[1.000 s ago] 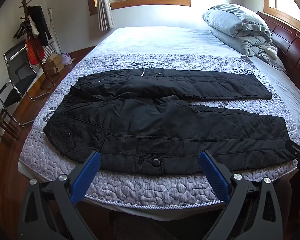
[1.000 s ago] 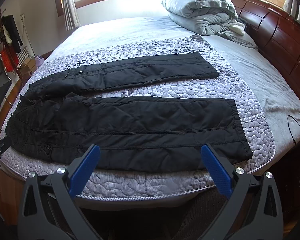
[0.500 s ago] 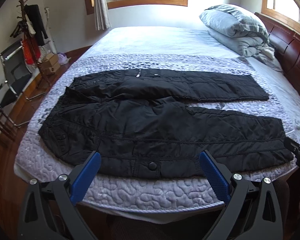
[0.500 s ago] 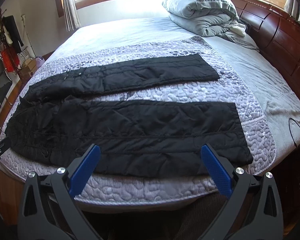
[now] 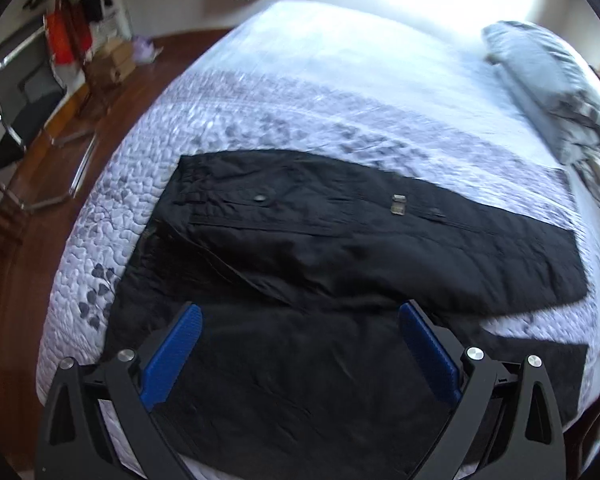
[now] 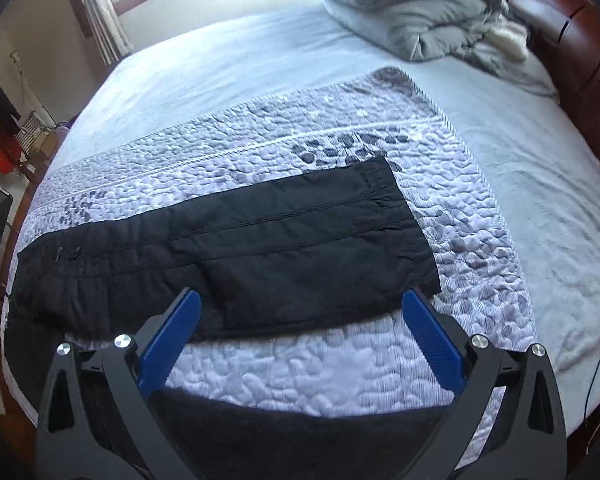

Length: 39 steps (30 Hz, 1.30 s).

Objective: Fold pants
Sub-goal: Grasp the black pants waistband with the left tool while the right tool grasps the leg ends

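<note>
On the quilt (image 6: 340,364), black pants (image 5: 340,248) flat, both grippers spread, above near leg

Matt black cloth pants (image 5: 340,248) lie on a pebbly quilted bedspread (image 6: 340,360) beside a glossy wooden headboard (image 6: 572,40).

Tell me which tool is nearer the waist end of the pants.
Left. The left tool hangs open over the black pants near their waist end. The right tool hangs open over the quilt between the two legs, toward the cuffs.
</note>
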{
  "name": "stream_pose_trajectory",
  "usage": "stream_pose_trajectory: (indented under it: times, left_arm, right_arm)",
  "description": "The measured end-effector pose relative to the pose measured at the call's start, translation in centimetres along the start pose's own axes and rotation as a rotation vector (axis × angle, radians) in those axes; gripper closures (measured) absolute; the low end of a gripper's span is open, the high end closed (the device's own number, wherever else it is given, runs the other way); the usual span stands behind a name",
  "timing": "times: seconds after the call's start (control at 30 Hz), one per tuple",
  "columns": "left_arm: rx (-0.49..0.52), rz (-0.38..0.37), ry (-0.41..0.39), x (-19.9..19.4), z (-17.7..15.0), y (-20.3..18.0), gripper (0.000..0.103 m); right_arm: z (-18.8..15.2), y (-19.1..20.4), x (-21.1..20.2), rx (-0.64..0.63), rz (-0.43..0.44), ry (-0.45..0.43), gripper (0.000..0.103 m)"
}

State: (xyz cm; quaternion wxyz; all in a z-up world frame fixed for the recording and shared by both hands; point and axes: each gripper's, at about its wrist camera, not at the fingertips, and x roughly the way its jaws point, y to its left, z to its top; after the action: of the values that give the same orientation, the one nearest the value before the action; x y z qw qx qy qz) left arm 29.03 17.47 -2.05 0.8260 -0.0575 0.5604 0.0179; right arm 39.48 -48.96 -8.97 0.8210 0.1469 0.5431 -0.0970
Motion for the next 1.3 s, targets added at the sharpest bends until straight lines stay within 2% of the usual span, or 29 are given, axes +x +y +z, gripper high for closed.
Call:
stream_pose_trajectory:
  times: [0.13, 0.3, 0.4, 0.53, 0.67, 0.77, 0.87, 0.97, 1.0, 1.03, 1.1, 1.13, 1.17, 1.2, 1.23, 1.27, 1.3]
  left_arm:
    - [-0.095, -0.019, 0.123, 5.8, 5.1, 4.5, 0.004]
    - [-0.209, -0.06, 0.157, 10.0, 8.9, 8.7, 0.004]
    - [-0.23, -0.021, 0.21, 12.9, 10.6, 10.0, 0.004]
    - [-0.24, 0.001, 0.272, 16.3, 11.7, 11.0, 0.004]
    - [-0.236, 0.055, 0.345, 19.8, 11.4, 11.2, 0.004]
    - [-0.187, 0.086, 0.339, 21.0, 11.2, 10.3, 0.003]
    - [-0.16, 0.1, 0.333, 21.1, 11.3, 9.6, 0.005]
    - [-0.162, 0.096, 0.34, 20.4, 11.3, 9.1, 0.018]
    - [-0.157, 0.076, 0.344, 20.2, 11.3, 8.8, 0.034]
    - [-0.168, 0.012, 0.351, 19.8, 11.5, 8.4, 0.058]
    - [-0.186, -0.029, 0.35, 19.0, 11.8, 7.7, 0.076]
    - [-0.177, -0.033, 0.356, 18.8, 11.9, 7.1, 0.081]
    - [-0.169, -0.032, 0.359, 18.7, 12.0, 6.6, 0.088]
    - [-0.156, -0.022, 0.361, 18.6, 12.0, 5.9, 0.089]
    - [-0.145, -0.011, 0.359, 18.7, 12.1, 5.2, 0.091]
    - [-0.132, 0.002, 0.355, 18.5, 12.2, 4.4, 0.091]
    - [-0.128, 0.008, 0.351, 18.5, 12.2, 4.0, 0.092]
  right_arm:
    - [4.5, -3.4, 6.5, 0.032, -0.01, 0.094, 0.002]
    - [7.3, -6.6, 11.7, 0.093, 0.091, 0.144, 0.002]
    - [8.1, -7.2, 13.9, 0.107, 0.084, 0.169, 0.002]
    - [8.6, -7.9, 16.1, 0.111, 0.066, 0.189, 0.002]
    - [8.4, -7.2, 17.8, 0.068, 0.044, 0.204, 0.002]
    - [8.1, -5.7, 18.5, -0.035, -0.019, 0.212, 0.002]
    - [8.1, -5.0, 18.6, -0.09, -0.033, 0.209, 0.002]
    - [8.4, -5.6, 18.5, -0.047, -0.006, 0.198, 0.002]
    - [8.4, -5.6, 18.4, -0.04, -0.003, 0.195, 0.002]
    - [8.4, -5.6, 18.4, -0.04, -0.007, 0.189, 0.003]
    - [8.2, -5.2, 18.5, -0.07, -0.03, 0.181, 0.004]
    - [8.1, -4.9, 18.4, -0.089, -0.04, 0.17, 0.009]
    - [8.1, -4.6, 18.3, -0.103, -0.047, 0.161, 0.018]
    - [8.0, -4.4, 18.3, -0.109, -0.052, 0.157, 0.023]
    - [8.1, -4.3, 18.2, -0.11, -0.055, 0.155, 0.034]
    - [8.2, -4.3, 18.2, -0.105, -0.062, 0.156, 0.052]
    - [8.4, -4.4, 18.0, -0.096, -0.062, 0.156, 0.059]
